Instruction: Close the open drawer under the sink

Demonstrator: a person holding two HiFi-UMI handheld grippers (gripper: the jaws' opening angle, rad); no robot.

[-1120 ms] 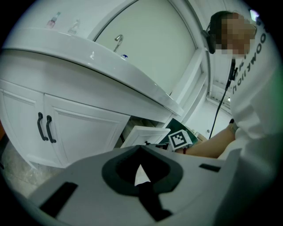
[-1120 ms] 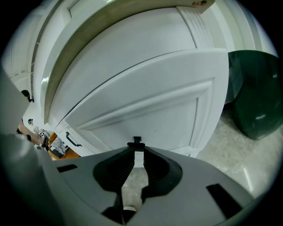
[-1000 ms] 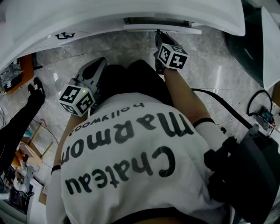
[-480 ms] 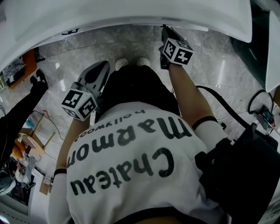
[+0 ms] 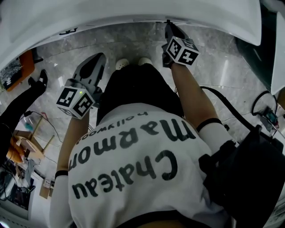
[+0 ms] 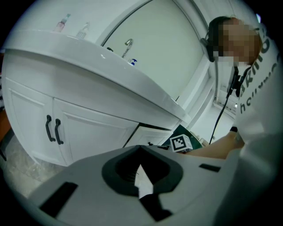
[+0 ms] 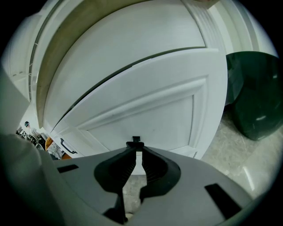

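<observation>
The white drawer front [image 7: 146, 110] with a recessed panel fills the right gripper view, a dark gap along its top. My right gripper [image 7: 136, 148] is shut on the drawer's small black handle [image 7: 135, 140]. In the head view the right gripper [image 5: 168, 26] reaches under the white counter edge [image 5: 133, 13], which hides the drawer. The left gripper view shows the drawer [image 6: 148, 137] standing out from the vanity beside the right gripper's marker cube [image 6: 181, 143]. My left gripper [image 6: 140, 149] is shut and holds nothing; it hangs [image 5: 95, 61] above the floor, left of my legs.
Two white cabinet doors with black handles [image 6: 52, 130] stand left of the drawer. A faucet [image 6: 127, 46] rises on the counter. A dark green bin [image 7: 254, 97] stands on the marble floor right of the drawer. A black cable [image 5: 231, 111] trails at my right side.
The left gripper has drifted a little to the left. The right gripper stays at the drawer under the counter. The drawer's top edge, visible a second ago, is now hidden by the counter.
</observation>
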